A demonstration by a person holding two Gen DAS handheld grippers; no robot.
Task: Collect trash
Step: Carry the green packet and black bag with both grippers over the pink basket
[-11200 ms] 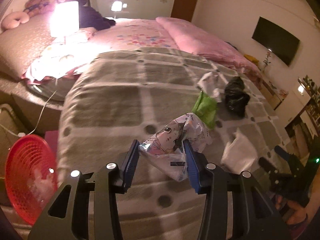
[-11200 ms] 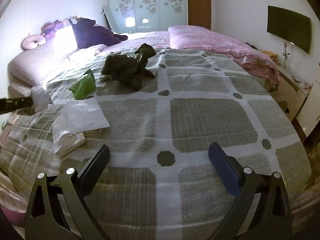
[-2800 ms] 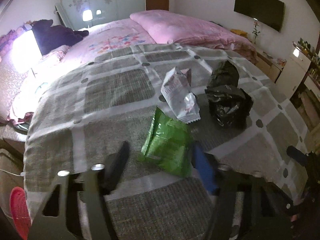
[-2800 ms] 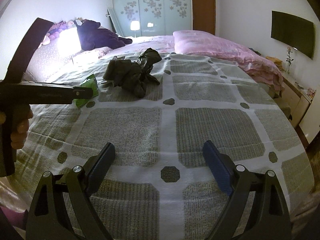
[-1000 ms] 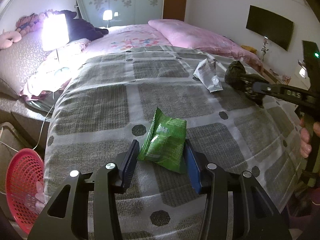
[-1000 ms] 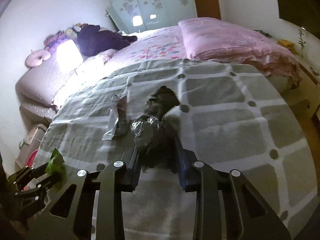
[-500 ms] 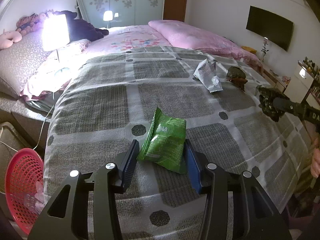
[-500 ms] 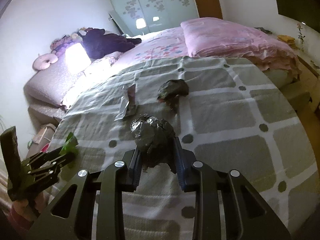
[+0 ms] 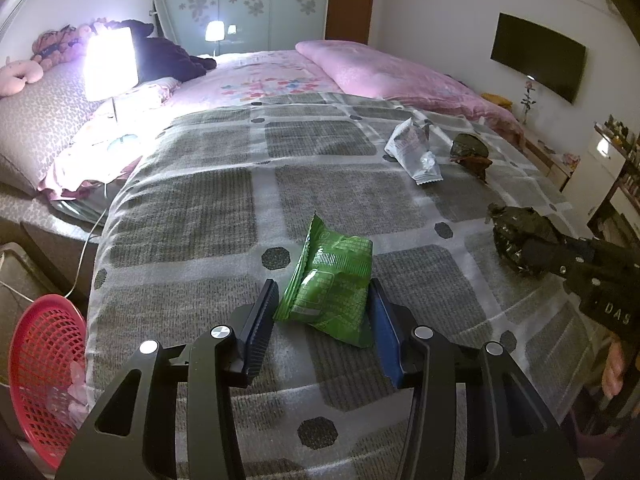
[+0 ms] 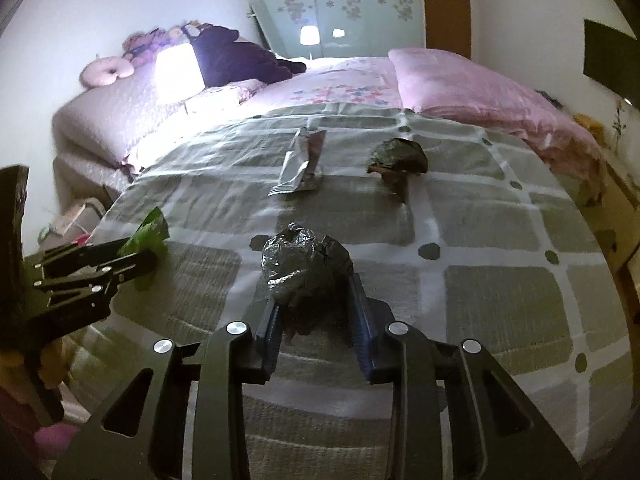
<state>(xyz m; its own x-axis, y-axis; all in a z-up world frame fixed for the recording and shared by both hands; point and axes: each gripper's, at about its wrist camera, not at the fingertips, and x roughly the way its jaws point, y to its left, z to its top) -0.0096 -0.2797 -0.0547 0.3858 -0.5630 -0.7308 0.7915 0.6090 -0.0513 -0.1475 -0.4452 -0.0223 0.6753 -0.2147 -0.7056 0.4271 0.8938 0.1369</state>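
1. Nearest in the left wrist view, the left gripper (image 9: 324, 320) is seen clamped narrow on a green packet (image 9: 330, 284), lifted over the blanket (image 9: 192, 216) near its close edge. The packet is squeezed between both pads and sticks out past them.

2. In the right wrist view, the right gripper (image 10: 316, 320) is closed down on a crumpled black bag (image 10: 304, 272). The jaws have just been eased open a touch, but the bag is still pinched between the pads, bulging out above them, over the blanket's near half.

3. Off the blanket's near left corner, down low beside the bed, a red basket (image 9: 36, 376) is seen with some pale scraps inside. What they are can't be made out.

4. Farther up the blanket, toward its right side, a white wrapper (image 9: 412, 152) is lying flat.

5. Just right of the wrapper, on the blanket as well, a second dark bag (image 9: 470, 154) is left sitting, apart from the wrapper.

6. Beyond the blanket's far edge, a pink duvet (image 9: 360, 68) is spread across the bed.

7. Off the blanket's far left corner, a lit lamp (image 9: 110, 64) is glowing hard, washing out everything right around it.
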